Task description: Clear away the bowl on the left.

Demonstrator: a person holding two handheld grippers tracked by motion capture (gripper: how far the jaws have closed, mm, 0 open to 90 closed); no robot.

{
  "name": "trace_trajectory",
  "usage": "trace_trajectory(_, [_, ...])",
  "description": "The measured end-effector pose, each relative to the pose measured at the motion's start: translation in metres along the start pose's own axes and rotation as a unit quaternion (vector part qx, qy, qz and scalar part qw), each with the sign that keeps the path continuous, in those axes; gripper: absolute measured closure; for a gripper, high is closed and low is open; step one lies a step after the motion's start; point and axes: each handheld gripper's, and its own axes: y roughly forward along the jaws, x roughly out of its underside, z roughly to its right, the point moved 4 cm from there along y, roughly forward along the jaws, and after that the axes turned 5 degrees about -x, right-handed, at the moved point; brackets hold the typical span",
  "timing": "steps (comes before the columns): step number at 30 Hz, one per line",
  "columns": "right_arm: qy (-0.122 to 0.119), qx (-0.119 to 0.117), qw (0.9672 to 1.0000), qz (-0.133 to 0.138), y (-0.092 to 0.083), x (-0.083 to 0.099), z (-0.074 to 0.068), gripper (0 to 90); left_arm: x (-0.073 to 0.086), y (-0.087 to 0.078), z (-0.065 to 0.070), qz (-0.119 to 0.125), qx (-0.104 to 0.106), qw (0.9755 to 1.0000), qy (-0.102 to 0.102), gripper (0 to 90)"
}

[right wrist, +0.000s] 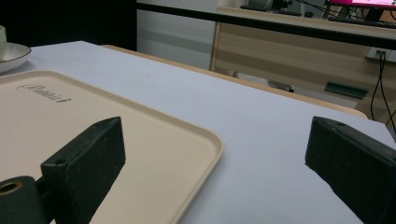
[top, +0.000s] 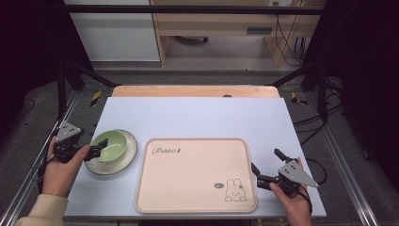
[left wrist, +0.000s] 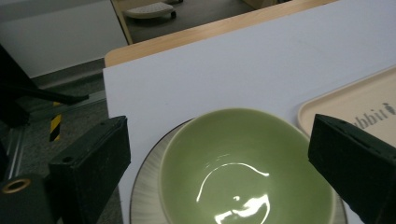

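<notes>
The left hand-held gripper (top: 96, 151) sits right at the near-left rim of the green bowl (top: 111, 145), jaws spread wide and gripping nothing. In the left gripper view the bowl (left wrist: 243, 163) lies dead ahead between the two black jaws, resting on a pale striped plate (top: 129, 157). Just past the gripper's far jaw lies the cream tray (top: 195, 174) with its rabbit print.

My read: this is a grab for the bowl, probably bound for that tray. To do it well, one jaw should drop inside the rim and the other outside, pinching the wall rather than trying to span the whole bowl. The glaze looks slick, so bite low and square, then lift straight up so the plate doesn't come along.

The right hand-held gripper (top: 263, 174) waits released too, at the tray's right edge on the white surface (top: 197, 117).
</notes>
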Motion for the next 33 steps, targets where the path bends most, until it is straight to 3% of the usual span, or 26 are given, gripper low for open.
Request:
trace_trajectory(9, [0.001,0.002,1.0000,-0.002,0.001,0.001,0.000,5.0,0.007,0.002,-0.017,-0.010,-0.007,0.9998,-0.018,5.7])
trace_trajectory(14, [0.002,0.001,1.0000,-0.003,0.000,0.001,0.000,4.9,0.011,0.004,-0.023,-0.018,-0.007,0.9997,-0.013,5.7])
trace_trajectory(17, [0.002,0.001,1.0000,-0.003,0.000,0.001,0.000,4.9,0.013,0.007,-0.025,-0.022,-0.008,0.9994,-0.025,6.2])
trace_trajectory(23, [0.004,-0.001,1.0000,-0.006,0.001,0.002,-0.001,4.8,0.020,0.017,-0.025,-0.062,-0.011,0.9976,-0.028,11.2])
trace_trajectory(33, [0.005,-0.002,1.0000,-0.005,0.001,0.001,0.000,4.8,0.032,0.032,-0.028,-0.115,-0.018,0.9923,-0.041,27.1])
